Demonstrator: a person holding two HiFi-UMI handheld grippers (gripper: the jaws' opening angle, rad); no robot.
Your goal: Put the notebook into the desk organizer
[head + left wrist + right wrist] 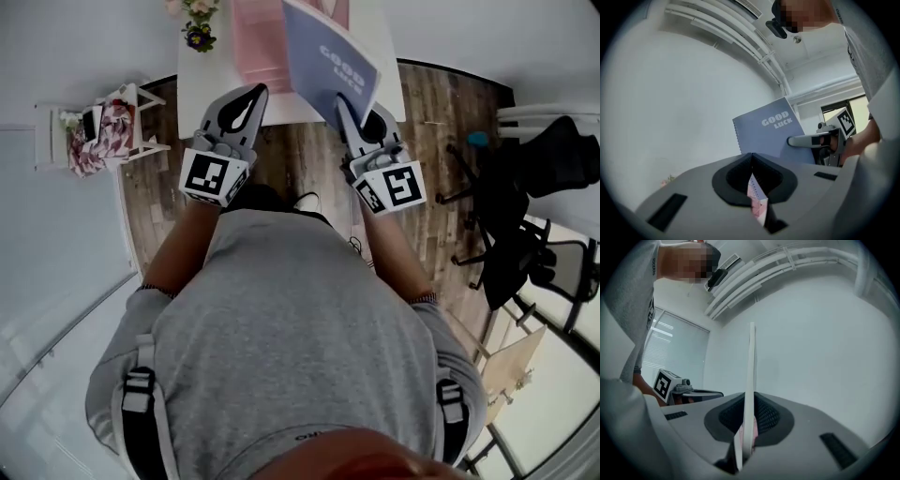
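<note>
**Right tool**: jaws closed almost fully on the lower edge of the notebook. In the right gripper view the notebook stands edge-on between them and rises well past the tips.

**Left tool**: jaws together at the tips. A sliver of pink pattern shows in the slot behind them; whether it is gripped or only seen through the slot cannot be told. Each tool carries a marker cube at its rear.

**Notebook:** grey-blue cover with spiral binding along one side. It is held upright and slightly tilted over the near part of the white table. Behind it on the table stands a pink upright thing, probably the desk organizer; its compartments cannot be made out. A small pot of flowers stands just beside this, toward the table's left.

**Progress:** the notebook is picked up and in hand near the presumed organizer, but it is not yet inside. Left to do, by this reading: bring it over an opening, lower it in, and let go.

**Writing:** the cover reads "GOOD LUCK" in pale capitals on two lines, plainest in the left gripper view. No brand is legible, and the cubes bear only black-and-white square markers.
</note>
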